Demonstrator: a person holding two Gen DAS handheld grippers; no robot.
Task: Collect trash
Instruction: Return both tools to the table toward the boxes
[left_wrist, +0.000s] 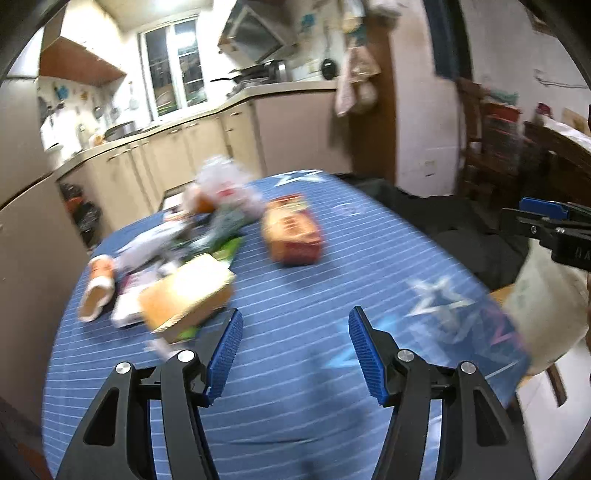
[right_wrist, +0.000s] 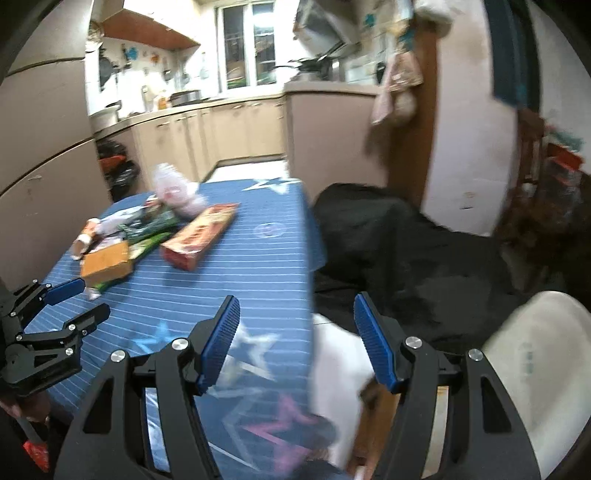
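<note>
Grippers both empty. Left gripper (left_wrist: 295, 332) has its blue pads spread wide, over the near part of the blue striped tablecloth (left_wrist: 314, 266). Right gripper (right_wrist: 295, 325) is also spread, straddling the table's right edge, with the cloth under its left finger and a black trash bag (right_wrist: 399, 243) beyond its right one.

Trash sits in a cluster at the far left of the table: brown cardboard box (left_wrist: 188, 295) nearest the left gripper, red-orange carton (left_wrist: 293, 232) lying flat just right of it, tipped paper cup (left_wrist: 96, 288) at the far left edge, green wrappers (right_wrist: 151, 229) and a crumpled white plastic bag (left_wrist: 221, 184) behind.

Motion blur; no label or print is readable. White stars are printed on the cloth.
</note>
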